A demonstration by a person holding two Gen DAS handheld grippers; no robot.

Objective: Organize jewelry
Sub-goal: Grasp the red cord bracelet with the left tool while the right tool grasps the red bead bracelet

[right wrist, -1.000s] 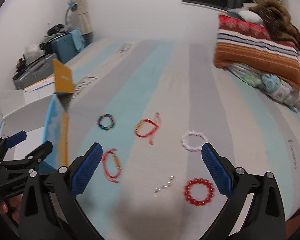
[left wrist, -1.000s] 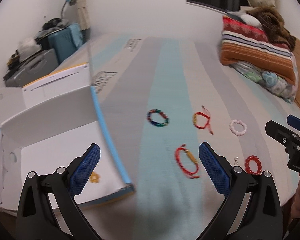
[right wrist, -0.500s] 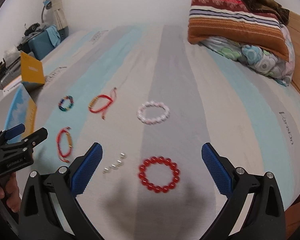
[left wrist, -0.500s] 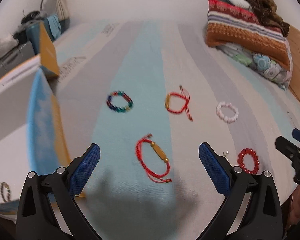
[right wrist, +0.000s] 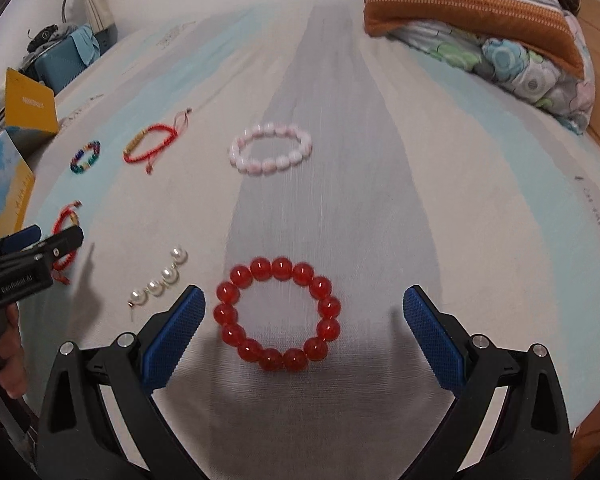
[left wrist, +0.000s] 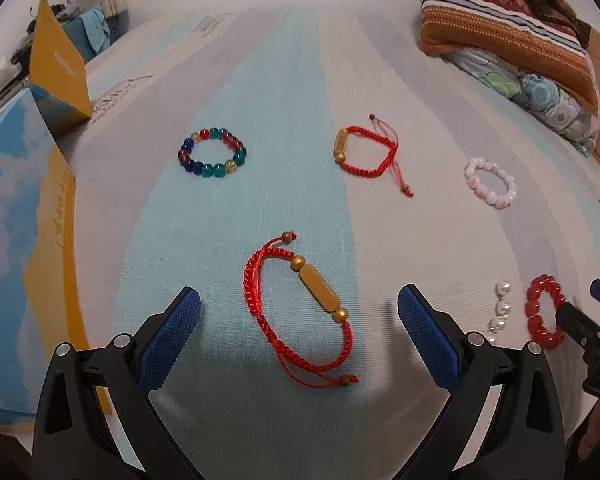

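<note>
2 hand-held grippers (left wrist: pixel 299 334) (right wrist: pixel 304 334) nearer bracelets (left wrist: pixel 296 308)

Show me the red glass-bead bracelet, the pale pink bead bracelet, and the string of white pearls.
Red glass-bead bracelet (right wrist: pixel 329 307): right wrist view, right-side bead.
Pale pink bead bracelet (right wrist: pixel 269 131): right wrist view, far-side beads.
String of white pearls (right wrist: pixel 169 275): right wrist view, second pearl from far end.

Two low forward views, shared bedspread (left wrist: pixel 284 92)
</note>
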